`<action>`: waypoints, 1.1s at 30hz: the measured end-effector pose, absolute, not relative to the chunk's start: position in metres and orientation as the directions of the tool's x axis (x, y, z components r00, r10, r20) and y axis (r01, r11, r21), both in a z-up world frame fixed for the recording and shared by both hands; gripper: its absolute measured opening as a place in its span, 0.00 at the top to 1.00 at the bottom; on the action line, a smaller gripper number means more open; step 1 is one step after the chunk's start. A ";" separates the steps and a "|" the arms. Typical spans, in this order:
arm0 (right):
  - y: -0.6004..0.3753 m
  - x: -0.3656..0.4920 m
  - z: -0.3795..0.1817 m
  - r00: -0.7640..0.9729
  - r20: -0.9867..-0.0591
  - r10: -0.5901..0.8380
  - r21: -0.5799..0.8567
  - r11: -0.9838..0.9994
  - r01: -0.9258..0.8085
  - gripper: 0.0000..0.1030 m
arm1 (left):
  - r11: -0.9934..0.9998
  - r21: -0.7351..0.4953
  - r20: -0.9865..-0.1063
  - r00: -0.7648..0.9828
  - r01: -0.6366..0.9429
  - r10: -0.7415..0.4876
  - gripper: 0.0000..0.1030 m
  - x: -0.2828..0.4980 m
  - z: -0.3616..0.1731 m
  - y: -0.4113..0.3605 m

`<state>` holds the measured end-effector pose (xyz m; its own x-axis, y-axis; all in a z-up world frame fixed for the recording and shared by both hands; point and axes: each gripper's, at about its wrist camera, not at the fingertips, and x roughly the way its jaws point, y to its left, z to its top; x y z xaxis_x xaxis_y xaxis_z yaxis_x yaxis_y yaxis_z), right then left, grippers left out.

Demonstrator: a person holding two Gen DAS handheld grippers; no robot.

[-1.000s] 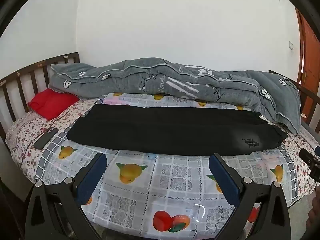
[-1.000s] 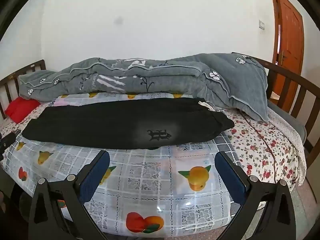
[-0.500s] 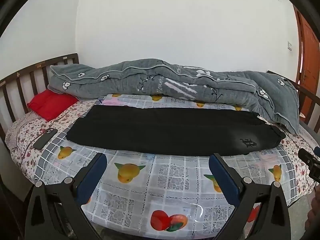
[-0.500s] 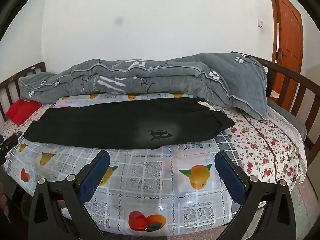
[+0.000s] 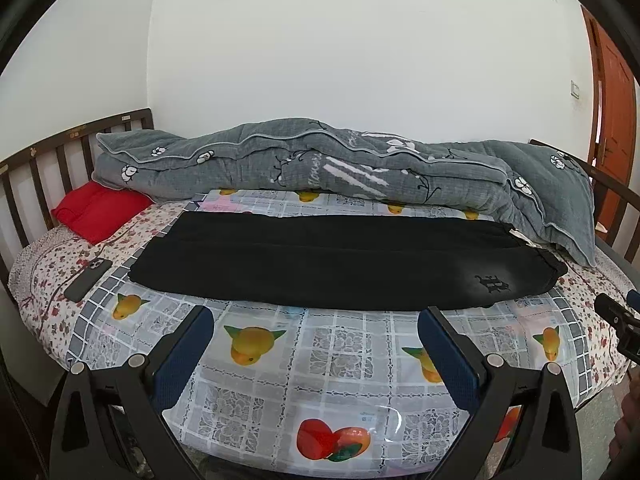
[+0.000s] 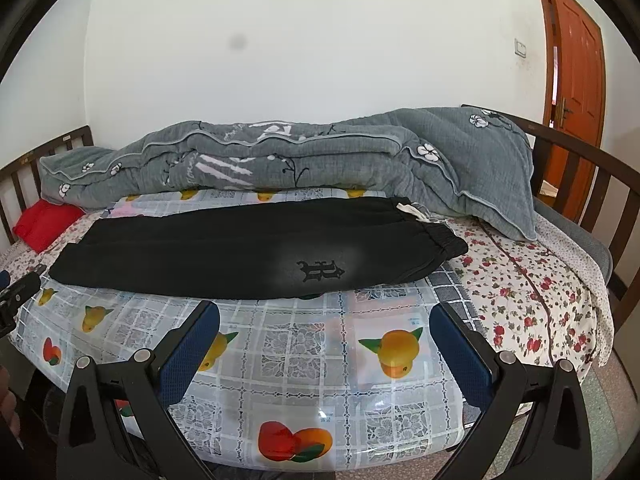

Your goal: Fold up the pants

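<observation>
So the folding is only at its start, or perhaps between two folds: the pants (image 5: pixel 340 264) lie flat across the bed (image 5: pixel 344 364), one leg seemingly laid over the other, as a long black strip. The waistband is at the right end and the leg ends at the left, close to a phone (image 5: pixel 86 278). Behind them, just beside their far edge, is a grey quilt (image 5: pixel 320 168), and a red pillow (image 5: pixel 100 210) sits at the left near the headboard.

Both grippers are held in front of the bed, apart from the cloth. The left gripper (image 5: pixel 316 344) has its fingers spread wide and holds nothing; the right gripper (image 6: pixel 324 340) is the same, wide apart and empty. The near edge of the pants is just beyond the fingertips in both views.

My judgement is that the next move is a reach: the left gripper should go to the leg ends, the right one to the waistband, each closing on the cloth so that one end can be carried over to the other. The cloth is soft and seems doubled, so the pinch must catch both layers, otherwise only the top layer will lift and the fold will come out crooked.

Compared with one second ago, very little differs. The pants have not moved. Both cameras have risen or drawn back a little, so the bed sits lower in the view and more of its front edge shows. The fingers have kept the same wide opening.
</observation>
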<state>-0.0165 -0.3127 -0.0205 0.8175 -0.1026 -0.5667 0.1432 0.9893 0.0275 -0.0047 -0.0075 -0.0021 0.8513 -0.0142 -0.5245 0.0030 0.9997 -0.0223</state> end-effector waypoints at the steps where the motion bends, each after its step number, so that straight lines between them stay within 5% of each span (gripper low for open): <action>1: -0.312 -0.016 -0.020 0.818 -0.566 -0.104 0.026 0.989 0.144 0.00 | 1.000 -0.023 -0.524 0.851 0.003 -0.015 0.00 -0.005 -0.002 -0.008; 33: -0.311 -0.021 -0.013 0.823 -0.558 -0.106 0.030 0.989 0.148 0.00 | 1.000 -0.025 -0.524 0.852 0.001 -0.014 0.00 -0.006 -0.001 -0.008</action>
<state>-0.0212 -0.3106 -0.0129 0.8230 -0.1062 -0.5581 0.1479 0.9885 0.0300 -0.0061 -0.0083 -0.0009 0.8517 -0.0144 -0.5238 0.0014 0.9997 -0.0251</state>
